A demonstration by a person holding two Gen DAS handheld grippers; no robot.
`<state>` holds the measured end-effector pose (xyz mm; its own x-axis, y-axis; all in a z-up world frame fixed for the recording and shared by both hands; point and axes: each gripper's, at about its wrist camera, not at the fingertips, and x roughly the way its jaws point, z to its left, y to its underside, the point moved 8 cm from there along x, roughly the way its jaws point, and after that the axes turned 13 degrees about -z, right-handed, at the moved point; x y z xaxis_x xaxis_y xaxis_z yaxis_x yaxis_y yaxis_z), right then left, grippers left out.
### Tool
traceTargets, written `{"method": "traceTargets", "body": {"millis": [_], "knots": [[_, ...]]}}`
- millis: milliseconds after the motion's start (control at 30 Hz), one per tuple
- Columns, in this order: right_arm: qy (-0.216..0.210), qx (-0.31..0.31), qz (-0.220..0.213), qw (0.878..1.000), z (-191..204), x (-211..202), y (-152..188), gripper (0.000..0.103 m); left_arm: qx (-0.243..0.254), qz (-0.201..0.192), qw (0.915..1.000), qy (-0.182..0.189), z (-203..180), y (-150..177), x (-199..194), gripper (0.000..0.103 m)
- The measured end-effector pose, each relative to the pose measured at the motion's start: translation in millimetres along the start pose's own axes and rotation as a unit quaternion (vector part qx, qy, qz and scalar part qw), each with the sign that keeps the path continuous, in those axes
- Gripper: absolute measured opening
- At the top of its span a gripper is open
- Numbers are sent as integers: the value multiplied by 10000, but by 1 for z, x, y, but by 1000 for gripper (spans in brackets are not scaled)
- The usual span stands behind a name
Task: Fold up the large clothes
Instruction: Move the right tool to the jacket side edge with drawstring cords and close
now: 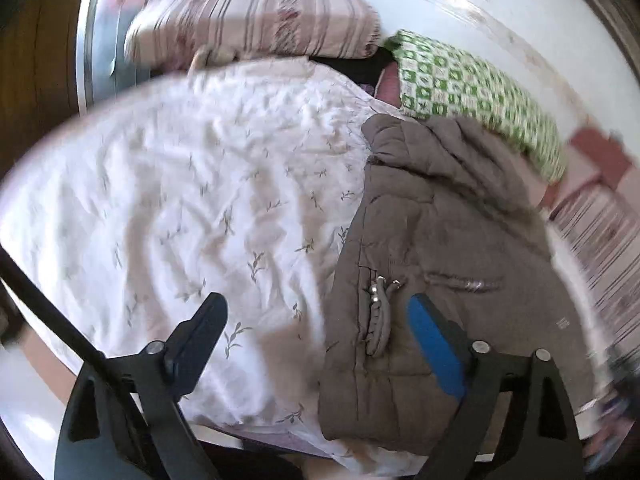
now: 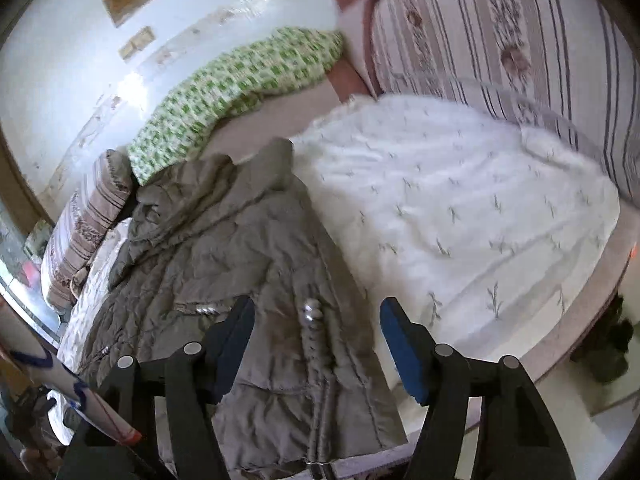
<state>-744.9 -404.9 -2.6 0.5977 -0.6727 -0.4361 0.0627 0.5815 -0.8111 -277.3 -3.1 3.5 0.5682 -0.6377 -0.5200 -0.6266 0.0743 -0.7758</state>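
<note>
A grey-brown puffer jacket (image 1: 448,240) lies spread on a bed with a white leaf-print sheet (image 1: 200,200), collar toward the far side, its hem at the near bed edge. My left gripper (image 1: 316,312) is open and empty, above the jacket's left front edge and zipper. In the right wrist view the same jacket (image 2: 240,260) lies lengthwise on the white sheet (image 2: 460,208). My right gripper (image 2: 316,316) is open and empty, above the jacket's lower front by its shiny zipper pull (image 2: 310,312).
A green-and-white checked blanket (image 1: 480,96) lies past the collar, also in the right wrist view (image 2: 232,92). Striped pillows (image 1: 256,20) (image 2: 500,32) sit at the bed's ends. A white wall (image 2: 80,60) stands behind the bed. A dark bundle (image 2: 608,344) lies on the floor.
</note>
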Motion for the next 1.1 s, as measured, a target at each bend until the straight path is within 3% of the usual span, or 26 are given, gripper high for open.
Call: {"method": "traceTargets", "body": {"millis": [100, 367, 500, 633, 933, 1033, 1100], "knots": [[129, 47, 18, 9999, -6, 1, 0, 71, -226, 190, 9991, 312, 0, 6, 4, 89], [348, 556, 51, 9978, -37, -3, -1, 74, 176, 560, 9951, 790, -35, 35, 3, 88], [260, 1009, 269, 9942, -57, -1, 7, 75, 295, 686, 9956, 568, -36, 48, 6, 88], [118, 1207, 482, 9914, -59, 3, 17, 75, -34, 774, 9960, 435, -26, 52, 10, 88], [-811, 1228, 1197, 9818, -2, 11, 62, 71, 264, 954, 9899, 1011, -63, 83, -1, 88], [-1028, 992, 1251, 9818, 22, 5, 76, 69, 466, 936, 9868, 1240, -78, 89, -6, 88], [-1219, 777, 1305, 9808, 39, 3, 83, 66, 612, 844, 9876, 1177, -82, 90, -7, 88]]}}
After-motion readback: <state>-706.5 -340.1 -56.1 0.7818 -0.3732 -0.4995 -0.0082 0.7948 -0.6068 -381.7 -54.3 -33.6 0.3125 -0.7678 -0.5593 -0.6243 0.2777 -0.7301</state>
